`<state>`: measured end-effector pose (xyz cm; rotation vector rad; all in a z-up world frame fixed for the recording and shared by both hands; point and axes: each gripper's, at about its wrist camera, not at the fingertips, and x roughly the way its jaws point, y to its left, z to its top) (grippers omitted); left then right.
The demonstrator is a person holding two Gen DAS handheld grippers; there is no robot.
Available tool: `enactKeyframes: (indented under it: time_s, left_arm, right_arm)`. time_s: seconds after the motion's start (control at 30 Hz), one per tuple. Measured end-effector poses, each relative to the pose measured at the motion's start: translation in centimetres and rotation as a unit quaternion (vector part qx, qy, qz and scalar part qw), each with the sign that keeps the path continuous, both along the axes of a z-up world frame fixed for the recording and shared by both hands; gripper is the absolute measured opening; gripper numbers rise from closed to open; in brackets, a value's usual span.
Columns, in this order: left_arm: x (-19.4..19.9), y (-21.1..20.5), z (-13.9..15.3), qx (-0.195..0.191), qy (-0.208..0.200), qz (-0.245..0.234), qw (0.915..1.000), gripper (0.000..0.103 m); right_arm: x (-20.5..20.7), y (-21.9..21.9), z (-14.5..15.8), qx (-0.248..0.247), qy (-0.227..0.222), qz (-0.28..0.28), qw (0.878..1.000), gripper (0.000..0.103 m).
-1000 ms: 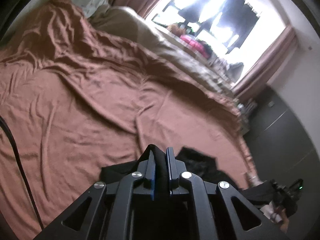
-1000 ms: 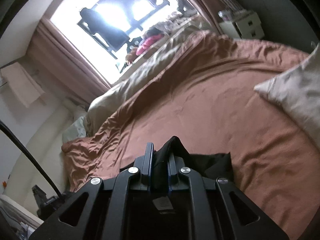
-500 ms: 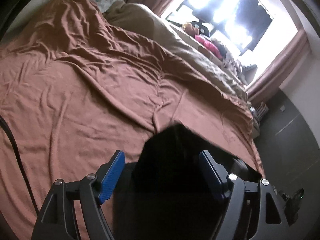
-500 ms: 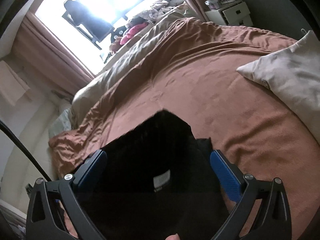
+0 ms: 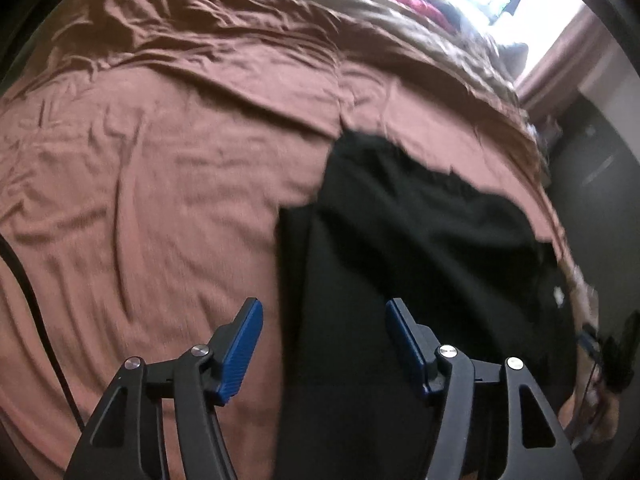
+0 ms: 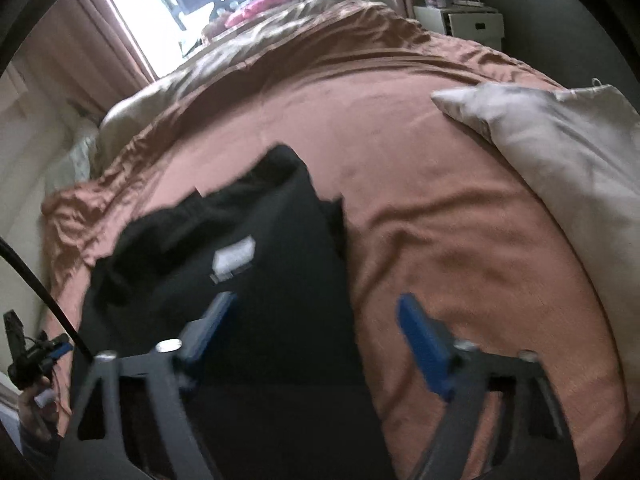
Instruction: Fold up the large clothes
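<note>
A black garment (image 5: 420, 248) lies spread on the brown bedsheet (image 5: 160, 160), its edge folded over. It also shows in the right wrist view (image 6: 248, 280), with a white label (image 6: 234, 258) near the collar. My left gripper (image 5: 322, 344) is open and empty, above the garment's left edge. My right gripper (image 6: 314, 334) is open and empty, above the garment's right edge. Both views are motion-blurred.
A beige pillow (image 6: 560, 152) lies on the bed to the right. A rumpled tan duvet (image 6: 248, 52) lies along the far side under a bright window. A white drawer unit (image 6: 460, 24) stands beyond the bed. The other gripper (image 6: 32, 352) shows at the left edge.
Both grippers were shut on the black garment one second ago. They have opened and let it go. It now lies on the bed and both grippers have drawn back.
</note>
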<state>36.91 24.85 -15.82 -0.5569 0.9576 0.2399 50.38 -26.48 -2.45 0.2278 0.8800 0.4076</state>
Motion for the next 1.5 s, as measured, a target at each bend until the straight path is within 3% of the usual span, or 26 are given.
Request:
enactKeyframes:
  time_s: [0.07,0.13,0.2,0.27,0.33,0.47,0.67,0.93,1.0,1.03,1.07,1.13,1.17,1.2,1.23,1.27,1.5]
  left_arm:
    - [-0.7,-0.8,-0.9,0.011,0.017,-0.012,0.9997,0.065]
    - [-1.7,-1.2,-1.5,0.013,0.022,-0.015,0.9996,0.060]
    - [-2.3,-1.3,-1.9,-0.002,0.016,-0.019,0.9997,0.045]
    - [-2.6,-1.4,-1.9,-0.014,0.009,-0.018,0.9997,0.024]
    - [-2.4,-1.8,-1.5,0.001,0.009,-0.015,0.9998,0.013]
    - [-1.8,-1.7,-0.7,0.004,-0.005,-0.007,1.0000,0.005]
    - [-0.8,-1.6,-1.2,0.003,-0.002,0.003,1.0000,0.005]
    - [-3.4,-0.8,-0.4,-0.050,-0.013,0.026,0.9983,0.008]
    - [-4.7,-1.0,0.2,-0.054,-0.024,0.029,0.9978,0.015]
    - [-5.1,-1.0,0.3,-0.056,-0.028,0.031,0.9975,0.031]
    - [-6.0,-1.1,0.4,-0.063,-0.038,0.036,0.9966,0.054]
    - [-7.3,-1.2,0.6,-0.069,-0.053,0.046,0.9951,0.068]
    - [-8.2,-1.2,0.6,-0.073,-0.060,0.053,0.9941,0.068]
    - [-8.5,-1.2,0.5,-0.077,-0.061,0.055,0.9936,0.068]
    - [-9.0,-1.2,0.4,-0.084,-0.061,0.058,0.9929,0.068]
    - [-9.5,-1.2,0.2,-0.091,-0.060,0.061,0.9921,0.068]
    - [-11.9,-0.9,-1.6,-0.129,-0.059,0.086,0.9861,0.068]
  right_arm:
    - [-0.5,-0.3,-0.4,-0.006,0.005,0.003,1.000,0.068]
    - [-0.9,-0.6,-0.9,-0.001,0.018,0.008,1.000,0.056]
    - [-1.3,-0.7,-1.4,0.017,0.026,0.023,0.999,0.026]
    - [-1.5,-0.3,-1.3,0.012,0.032,0.028,0.999,0.017]
    - [-1.6,0.4,-0.7,-0.008,0.014,0.031,0.999,0.009]
    - [-1.2,0.5,0.3,-0.004,-0.010,0.014,1.000,0.002]
    - [-0.9,1.0,-0.5,-0.013,-0.005,-0.007,1.000,0.001]
    - [-2.6,-0.2,1.6,-0.017,0.009,-0.029,0.999,0.002]
    - [-3.7,-0.3,2.7,-0.015,-0.001,-0.021,1.000,0.003]
    - [-4.2,-0.3,3.1,-0.012,-0.005,-0.017,1.000,0.003]
    - [-4.8,-0.2,3.5,-0.009,-0.011,-0.014,1.000,0.004]
    - [-6.0,0.2,4.0,-0.006,-0.016,-0.008,1.000,0.010]
    - [-6.4,0.4,4.1,-0.005,-0.015,-0.003,1.000,0.022]
    - [-7.0,1.0,4.2,-0.006,-0.014,0.006,1.000,0.046]
    - [-7.6,1.7,4.3,-0.006,-0.015,0.015,1.000,0.061]
    - [-8.0,2.2,4.5,-0.005,-0.016,0.022,1.000,0.083]
    - [-10.8,6.9,5.0,-0.013,-0.019,0.082,0.996,0.085]
